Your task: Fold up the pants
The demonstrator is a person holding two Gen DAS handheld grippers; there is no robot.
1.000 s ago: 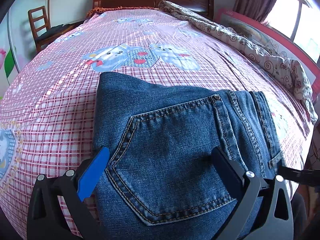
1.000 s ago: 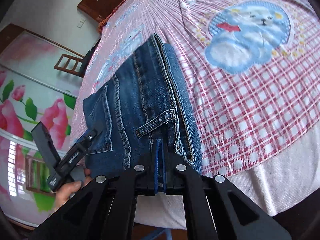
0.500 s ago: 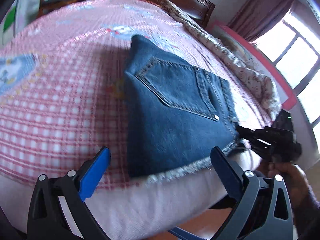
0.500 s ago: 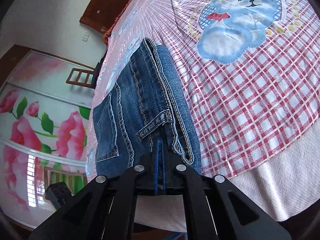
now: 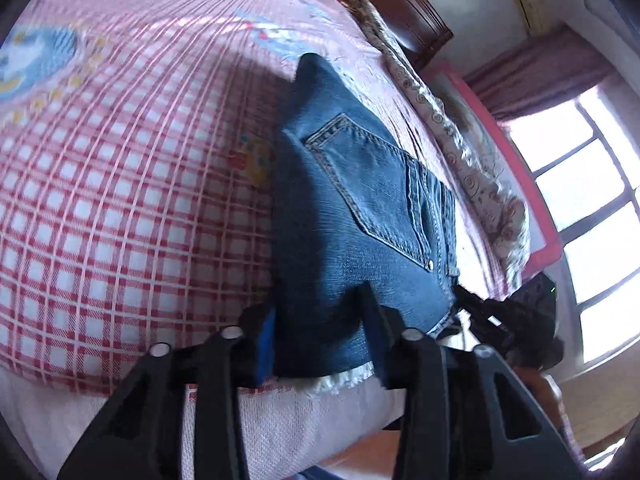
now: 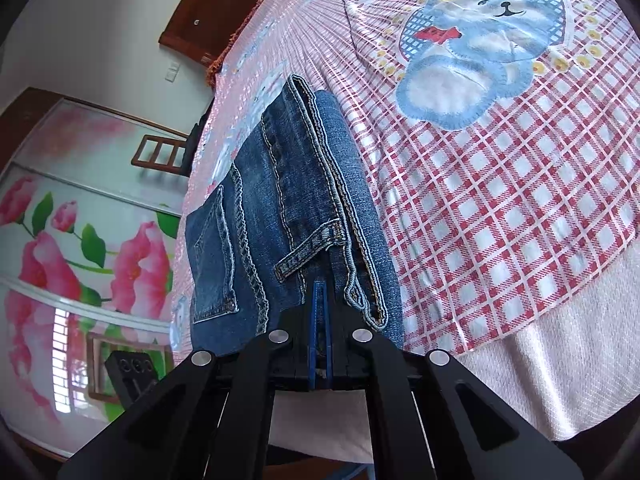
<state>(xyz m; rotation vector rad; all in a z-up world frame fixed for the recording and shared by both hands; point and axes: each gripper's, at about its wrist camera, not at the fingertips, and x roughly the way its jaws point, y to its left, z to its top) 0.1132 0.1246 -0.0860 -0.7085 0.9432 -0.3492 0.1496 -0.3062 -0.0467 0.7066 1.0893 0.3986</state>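
On the checked bedspread (image 5: 120,200), your folded jeans (image 5: 360,216) lie at the near edge, the right gripper (image 6: 319,312) pinching their waistband end. Your left gripper (image 5: 320,332) has just been closing around the frayed hem corner, denim between its jaws. The last fold looks ready: lift both ends together, evenly.

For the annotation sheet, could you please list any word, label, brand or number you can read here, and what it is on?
None legible on the jeans, the checked bedspread or the flowered wardrobe door.
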